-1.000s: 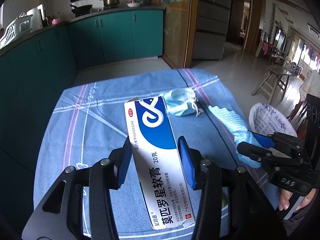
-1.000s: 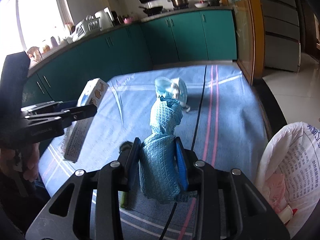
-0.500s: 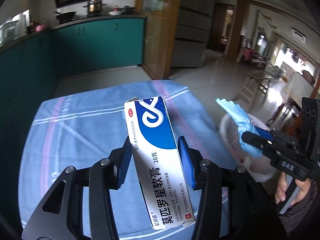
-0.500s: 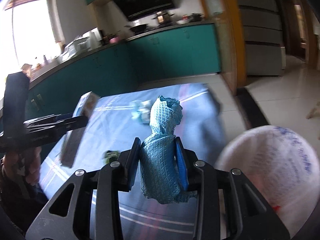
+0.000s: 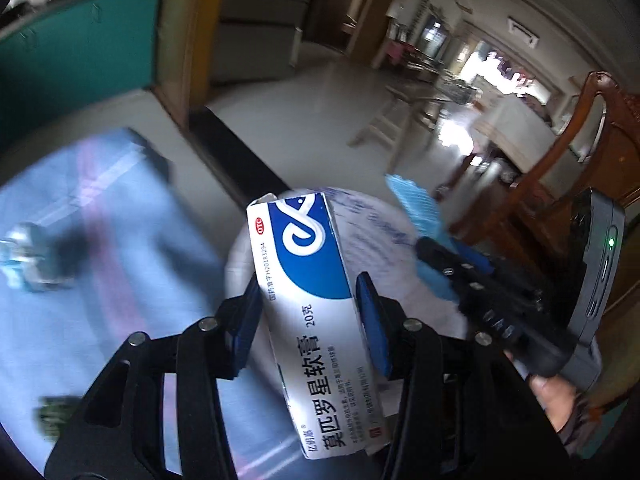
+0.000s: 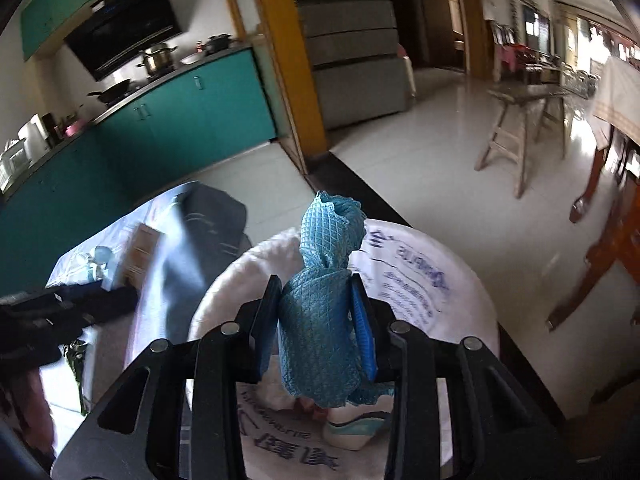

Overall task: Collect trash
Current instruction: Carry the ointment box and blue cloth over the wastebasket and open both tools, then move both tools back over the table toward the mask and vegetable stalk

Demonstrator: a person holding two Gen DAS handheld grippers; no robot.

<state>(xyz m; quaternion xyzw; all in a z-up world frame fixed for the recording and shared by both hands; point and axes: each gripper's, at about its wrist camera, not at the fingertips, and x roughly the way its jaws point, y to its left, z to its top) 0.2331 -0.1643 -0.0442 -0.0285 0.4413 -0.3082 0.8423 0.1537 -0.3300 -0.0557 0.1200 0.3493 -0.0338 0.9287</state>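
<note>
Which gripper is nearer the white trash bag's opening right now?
Right. The right gripper holds the blue cloth directly over the white trash bag; the left gripper is beside it, at the rim.

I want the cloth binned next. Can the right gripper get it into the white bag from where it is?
Probably yes. The right gripper, shut on the blue cloth, hangs over the white bag, whose mouth gapes below with nothing between. The left gripper with its box crowds close beside it.
</note>
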